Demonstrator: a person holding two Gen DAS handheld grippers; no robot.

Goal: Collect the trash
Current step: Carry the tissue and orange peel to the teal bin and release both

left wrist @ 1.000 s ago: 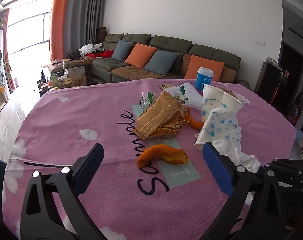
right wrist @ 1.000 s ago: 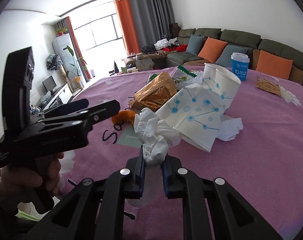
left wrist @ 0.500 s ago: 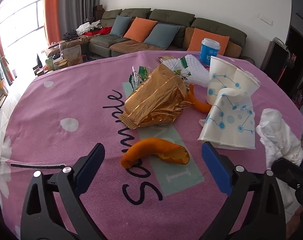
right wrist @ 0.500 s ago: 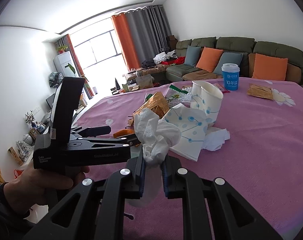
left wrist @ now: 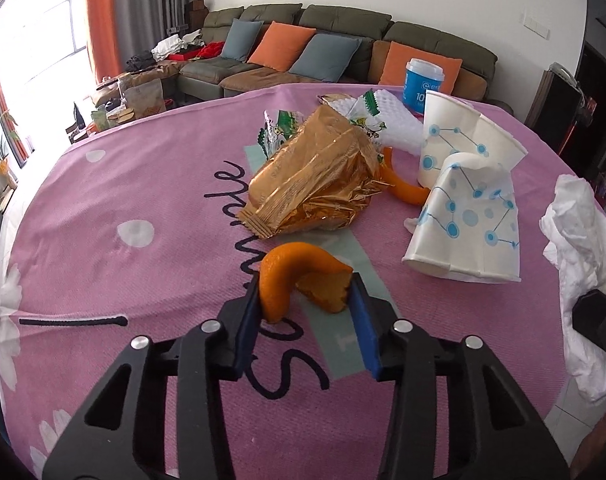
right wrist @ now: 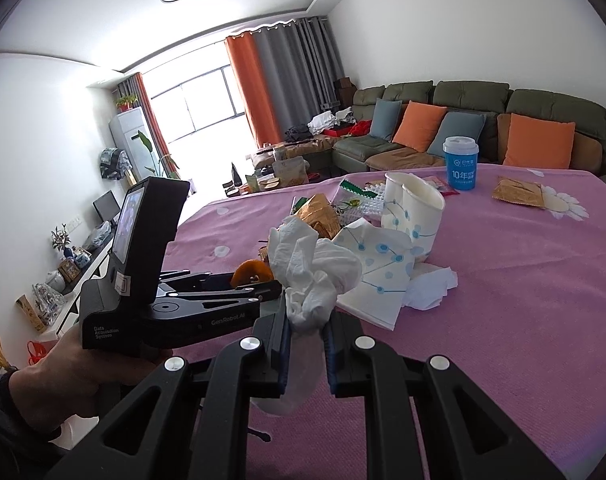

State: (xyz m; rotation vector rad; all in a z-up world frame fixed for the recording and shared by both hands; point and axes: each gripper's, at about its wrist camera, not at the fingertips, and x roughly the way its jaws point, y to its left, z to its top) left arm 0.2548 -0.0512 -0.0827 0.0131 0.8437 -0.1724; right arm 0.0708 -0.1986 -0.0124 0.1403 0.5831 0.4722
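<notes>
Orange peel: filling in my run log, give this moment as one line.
left tongs: closing on orange peel | right tongs: shut on tissue | cups: on table

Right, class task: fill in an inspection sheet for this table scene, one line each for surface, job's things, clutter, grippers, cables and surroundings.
Surface: pink cloth with white flowers and dark lettering.
Job's things: orange peel, gold wrapper, paper cups, second peel, loose tissue.
Clutter: blue cup, upright near the far edge.
Grippers: left gripper closing, pads touching the peel; right gripper shut on tissue wad.
Cables: nothing seen.
Surroundings: sofa with orange and blue cushions, orange and grey curtains, bright window.
</notes>
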